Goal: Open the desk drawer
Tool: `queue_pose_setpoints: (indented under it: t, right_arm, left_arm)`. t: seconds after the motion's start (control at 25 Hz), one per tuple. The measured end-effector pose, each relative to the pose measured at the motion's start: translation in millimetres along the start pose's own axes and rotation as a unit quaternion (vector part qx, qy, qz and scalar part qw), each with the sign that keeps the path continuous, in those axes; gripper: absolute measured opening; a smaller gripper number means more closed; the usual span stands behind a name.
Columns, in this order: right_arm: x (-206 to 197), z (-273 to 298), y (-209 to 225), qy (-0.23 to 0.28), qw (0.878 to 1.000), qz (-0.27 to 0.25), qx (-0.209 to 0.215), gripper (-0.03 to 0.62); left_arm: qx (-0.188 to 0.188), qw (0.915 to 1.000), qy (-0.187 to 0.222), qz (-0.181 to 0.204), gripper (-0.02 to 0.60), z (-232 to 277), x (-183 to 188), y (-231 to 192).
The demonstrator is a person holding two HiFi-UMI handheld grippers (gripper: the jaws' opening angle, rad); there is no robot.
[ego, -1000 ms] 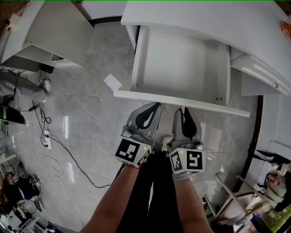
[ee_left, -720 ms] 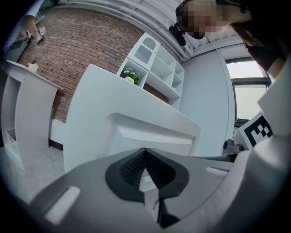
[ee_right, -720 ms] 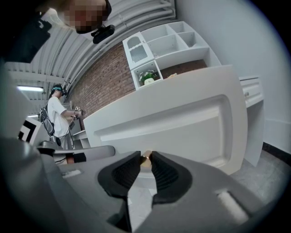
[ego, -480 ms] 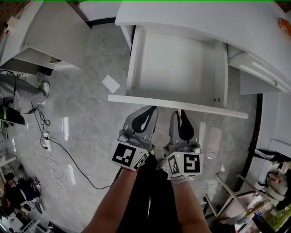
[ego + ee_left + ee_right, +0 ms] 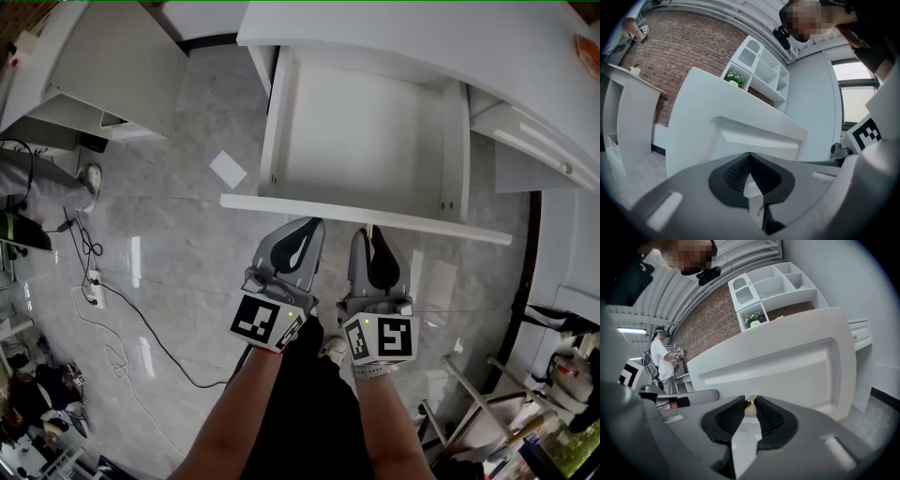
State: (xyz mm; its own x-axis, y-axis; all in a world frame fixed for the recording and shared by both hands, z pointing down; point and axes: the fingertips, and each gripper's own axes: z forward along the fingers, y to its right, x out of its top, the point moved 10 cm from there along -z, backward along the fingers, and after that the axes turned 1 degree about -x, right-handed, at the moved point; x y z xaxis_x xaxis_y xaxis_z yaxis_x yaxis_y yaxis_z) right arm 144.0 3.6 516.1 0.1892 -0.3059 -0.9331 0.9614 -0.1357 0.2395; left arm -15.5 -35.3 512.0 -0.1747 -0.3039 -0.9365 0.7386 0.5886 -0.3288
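Now the white desk drawer (image 5: pixel 309 206) sits slightly further out, right gripper (image 5: pixel 372 229) pinching its small brass knob (image 5: pixel 750 402), left gripper (image 5: pixel 749 157) pressed together, so it's nearly done.

L gripper (image 5: pixel 312 223) jaws together; R gripper (image 5: pixel 368 230) jaws pinching brass knob (image 5: pixel 750 402); forearms (image 5: pixel 246 411) side by side.
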Motion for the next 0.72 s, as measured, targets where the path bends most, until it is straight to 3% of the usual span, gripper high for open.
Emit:
queue_pose_setpoints:
  t: [0.72]
  right_arm:
    - [-10.8,-29.1,-7.1,-0.008,1.0,-0.006,0.012,0.074]
  left_arm:
    - [0.002,0.9999,-0.011,0.002,-0.002,-26.4,-7.1,16.5]
